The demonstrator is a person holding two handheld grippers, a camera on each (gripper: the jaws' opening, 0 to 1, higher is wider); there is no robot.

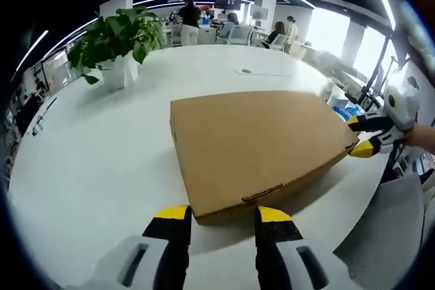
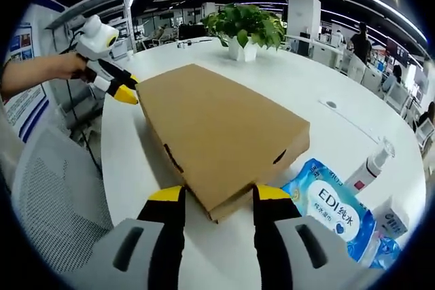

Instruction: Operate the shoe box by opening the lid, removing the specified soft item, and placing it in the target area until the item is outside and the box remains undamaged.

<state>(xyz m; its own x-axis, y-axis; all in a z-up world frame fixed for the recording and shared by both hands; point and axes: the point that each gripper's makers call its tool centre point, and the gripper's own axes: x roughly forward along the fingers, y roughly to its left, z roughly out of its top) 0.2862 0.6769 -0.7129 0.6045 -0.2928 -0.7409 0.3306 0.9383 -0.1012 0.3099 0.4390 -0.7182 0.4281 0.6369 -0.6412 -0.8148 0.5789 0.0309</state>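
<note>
A flat brown cardboard shoe box [image 1: 258,144] lies shut on the round white table [image 1: 95,161]. My left gripper [image 1: 223,214] is open, its yellow-tipped jaws just short of the box's near edge, where a small tab slot shows. At the box's right corner my right gripper [image 1: 360,137] is open, one tip above the lid edge and one below. In the right gripper view the box [image 2: 217,127] points a corner between the spread jaws of my right gripper [image 2: 219,195]. My left gripper [image 2: 124,89], held by a hand, is at the far left corner.
A potted plant [image 1: 119,42] stands at the table's far side, also seen as the plant [image 2: 246,28]. A blue wipes pack [image 2: 329,212] and a white pump bottle [image 2: 370,164] lie right of the box. A grey mesh chair [image 2: 58,195] is by the table's edge. People sit far behind.
</note>
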